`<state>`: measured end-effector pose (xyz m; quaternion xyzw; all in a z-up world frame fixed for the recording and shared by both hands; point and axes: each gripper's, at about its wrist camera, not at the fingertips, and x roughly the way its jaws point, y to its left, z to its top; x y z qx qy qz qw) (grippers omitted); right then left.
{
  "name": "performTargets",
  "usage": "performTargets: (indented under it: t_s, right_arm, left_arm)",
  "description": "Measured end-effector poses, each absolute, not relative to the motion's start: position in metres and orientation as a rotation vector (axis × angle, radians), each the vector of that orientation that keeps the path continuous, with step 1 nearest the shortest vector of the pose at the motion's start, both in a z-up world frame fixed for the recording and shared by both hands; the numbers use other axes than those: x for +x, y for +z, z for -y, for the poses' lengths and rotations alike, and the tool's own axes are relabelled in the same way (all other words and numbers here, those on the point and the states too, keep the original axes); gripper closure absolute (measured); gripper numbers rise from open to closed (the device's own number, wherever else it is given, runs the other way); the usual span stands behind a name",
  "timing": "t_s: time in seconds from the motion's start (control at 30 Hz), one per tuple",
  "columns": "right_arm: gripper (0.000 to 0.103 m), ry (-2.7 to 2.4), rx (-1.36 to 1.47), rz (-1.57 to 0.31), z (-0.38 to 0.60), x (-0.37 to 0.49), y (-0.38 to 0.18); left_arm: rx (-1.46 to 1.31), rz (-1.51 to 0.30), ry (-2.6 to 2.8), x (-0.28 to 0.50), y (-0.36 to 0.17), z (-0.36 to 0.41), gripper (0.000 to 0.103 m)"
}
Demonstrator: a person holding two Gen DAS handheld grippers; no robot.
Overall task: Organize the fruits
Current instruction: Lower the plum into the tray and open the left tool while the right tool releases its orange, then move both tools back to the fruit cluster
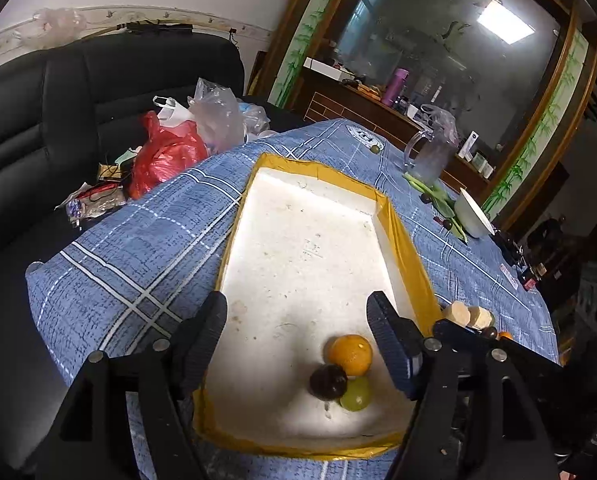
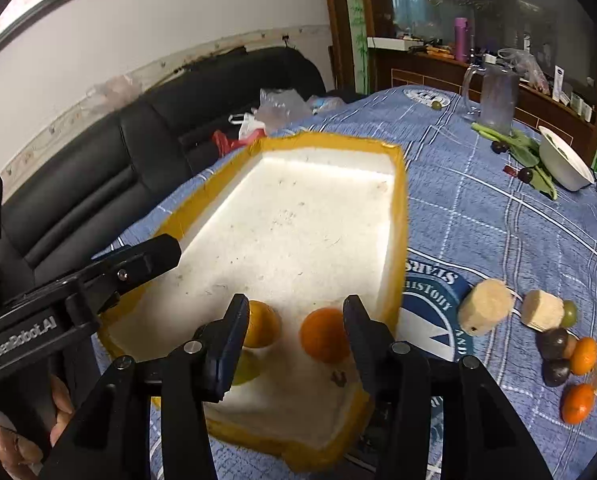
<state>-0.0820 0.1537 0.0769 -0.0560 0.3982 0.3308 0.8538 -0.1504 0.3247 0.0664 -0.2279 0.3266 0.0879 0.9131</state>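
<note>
Lying between the part-open fingers of the right gripper [image 2: 294, 334], low centre, an orange [image 2: 324, 334] in the foam tray [image 2: 398, 216] — apparently released; left gripper [image 1: 296, 340] wide, empty.

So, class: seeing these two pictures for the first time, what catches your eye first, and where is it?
The white foam tray with yellow-taped rim fills the middle of the blue checked tablecloth. At its near end sit an orange, a dark fruit and a green fruit, between the open left tongs.
</note>
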Motion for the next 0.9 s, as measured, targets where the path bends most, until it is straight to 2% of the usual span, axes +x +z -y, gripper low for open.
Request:
performTargets:
  t_s: [0.3,0.5,0.73,0.9]
  right_arm:
    - [0.049,0.649,-0.040,-0.821,-0.094,-0.091,0.083]
    - [0.045,0.532,0.010,-0.827,-0.012,-0.093,0.075]
    - [0.046,0.354,0.070,-0.870,0.079,-0.085,0.056]
    - [0.046,0.321,0.084,-0.893,0.097,-0.078,0.046]
  left_arm:
    - [-0.378,-0.690,0.119,-0.147,0.085,-0.274,0.026]
    - [-0.290,-0.704,0.061,-0.143,0.093,-0.229,0.025]
    - [-0.234,-0.755,-0.015,-0.130,0.085,-0.184,0.025]
    - [-0.169,-0.791,-0.042,-0.123,0.076,-0.158,0.025]
